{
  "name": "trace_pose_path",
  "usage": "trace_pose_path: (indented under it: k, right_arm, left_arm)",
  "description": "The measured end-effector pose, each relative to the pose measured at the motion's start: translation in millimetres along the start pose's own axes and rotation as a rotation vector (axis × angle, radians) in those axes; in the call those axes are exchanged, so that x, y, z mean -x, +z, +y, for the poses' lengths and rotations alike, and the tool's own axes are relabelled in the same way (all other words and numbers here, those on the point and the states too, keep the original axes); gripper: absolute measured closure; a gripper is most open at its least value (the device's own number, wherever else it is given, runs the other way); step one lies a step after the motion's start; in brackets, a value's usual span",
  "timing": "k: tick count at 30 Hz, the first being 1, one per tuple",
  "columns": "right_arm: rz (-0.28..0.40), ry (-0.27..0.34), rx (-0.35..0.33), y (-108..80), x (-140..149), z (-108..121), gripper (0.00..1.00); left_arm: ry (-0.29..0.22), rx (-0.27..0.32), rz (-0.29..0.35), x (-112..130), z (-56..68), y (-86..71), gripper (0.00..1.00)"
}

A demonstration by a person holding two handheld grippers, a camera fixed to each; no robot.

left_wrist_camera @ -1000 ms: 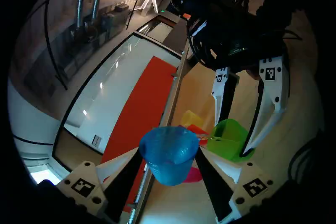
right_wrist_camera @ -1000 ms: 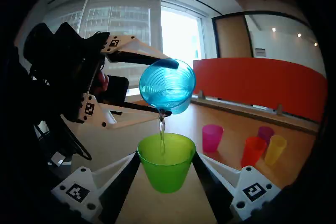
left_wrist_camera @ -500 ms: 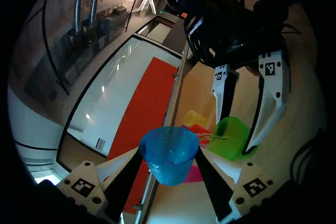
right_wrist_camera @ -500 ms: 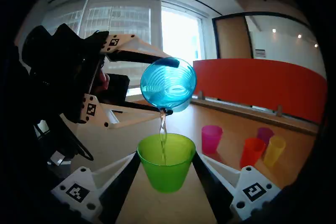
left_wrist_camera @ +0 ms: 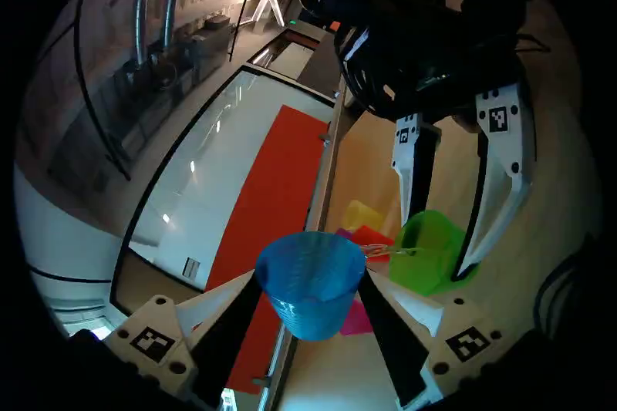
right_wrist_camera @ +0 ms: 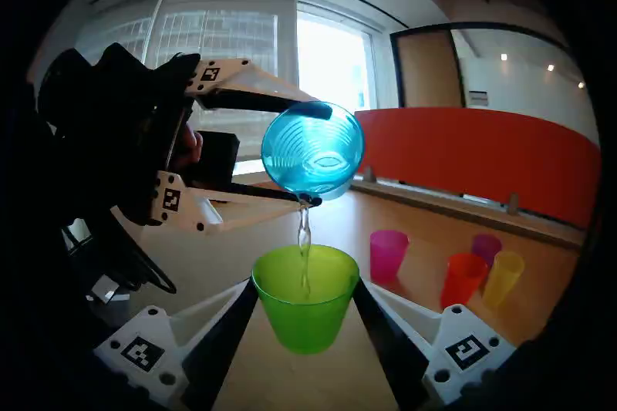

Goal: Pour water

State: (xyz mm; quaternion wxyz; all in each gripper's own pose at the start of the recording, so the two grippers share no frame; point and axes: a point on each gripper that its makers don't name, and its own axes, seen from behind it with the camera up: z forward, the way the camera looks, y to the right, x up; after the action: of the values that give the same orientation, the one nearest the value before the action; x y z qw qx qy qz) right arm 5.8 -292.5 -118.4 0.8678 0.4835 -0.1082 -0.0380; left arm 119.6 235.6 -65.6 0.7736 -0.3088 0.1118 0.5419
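My left gripper [left_wrist_camera: 311, 295] is shut on a blue cup [left_wrist_camera: 310, 282], tipped far over. In the right gripper view that blue cup [right_wrist_camera: 312, 150] hangs mouth-forward above a green cup [right_wrist_camera: 306, 304], and a thin stream of water [right_wrist_camera: 304, 245] falls from its rim into the green cup. My right gripper [right_wrist_camera: 306, 311] is shut on the green cup and holds it upright above the wooden table [right_wrist_camera: 432, 226]. In the left gripper view the green cup [left_wrist_camera: 426, 251] sits between the right gripper's white fingers [left_wrist_camera: 501, 195].
Pink [right_wrist_camera: 388, 254], purple [right_wrist_camera: 486, 246], orange [right_wrist_camera: 465, 275] and yellow [right_wrist_camera: 504, 275] cups stand on the table to the right. A red partition [right_wrist_camera: 493, 153] runs along the table's far edge, with windows [right_wrist_camera: 231, 48] behind. A hand [right_wrist_camera: 189, 149] holds the left gripper.
The blue cup has tipped slightly further and shifted a little right. Water keeps streaming into the green cup, which has stayed still.
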Motion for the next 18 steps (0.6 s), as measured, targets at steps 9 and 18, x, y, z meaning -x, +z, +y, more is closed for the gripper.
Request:
trace_pose_path:
  k: [9,18]
  right_arm:
    - [0.000,-0.002,0.002,0.0,-0.3,0.4,0.09]
    - [0.000,-0.003,0.004,-0.8,0.5,1.0,0.09]
  left_arm:
    - [0.024,-0.008,0.005,-1.9,-0.5,-0.9,0.14]
    - [0.056,-0.016,0.006,-2.5,-2.3,0.7,0.14]
